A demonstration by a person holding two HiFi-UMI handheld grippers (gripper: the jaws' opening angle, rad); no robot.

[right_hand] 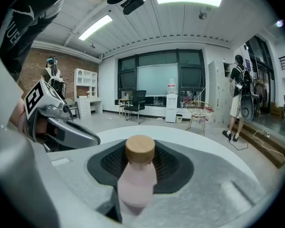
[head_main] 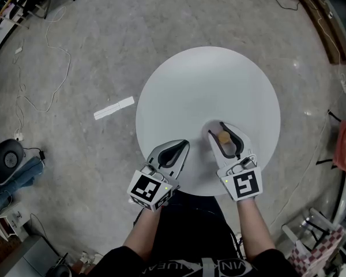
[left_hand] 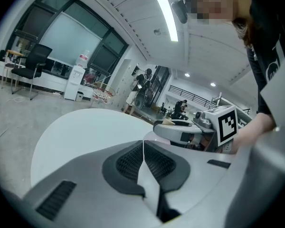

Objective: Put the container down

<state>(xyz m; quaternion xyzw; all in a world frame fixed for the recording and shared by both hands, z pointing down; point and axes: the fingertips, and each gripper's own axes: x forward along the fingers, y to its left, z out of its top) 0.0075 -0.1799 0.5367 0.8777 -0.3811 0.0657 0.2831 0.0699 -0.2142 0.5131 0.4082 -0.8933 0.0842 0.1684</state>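
**Left side.** The left gripper (head_main: 182, 145) is hovering over the near-left edge of the round white table (head_main: 207, 79). Its jaws are meeting pad to pad, with nothing between them. It is taking no part in the placement.

**Right side.** The right gripper (head_main: 224, 128) is standing just beside the left one, over the near-right part of the table. Its jaws are clamping a small pink container (right_hand: 137, 177) with a tan wooden cap (right_hand: 140, 149), and the ribbed pads are pressing on its body from both sides.

**Key relation.**
- The container is sitting inside the right gripper's jaws, so the right hand alone is carrying out the move.
- Its long axis appears to be running roughly upright. The cap is pointing up and showing as a tan spot (head_main: 224, 137) between the jaws in the head view.
- The body is extending down below the jaws, toward the tabletop directly underneath.
- No view is showing whether the base is already touching the table.

**Judgement.** The placement is calling for a straight downward path, with the axis vertical until the base is resting flat. Only then should the jaws be spreading.
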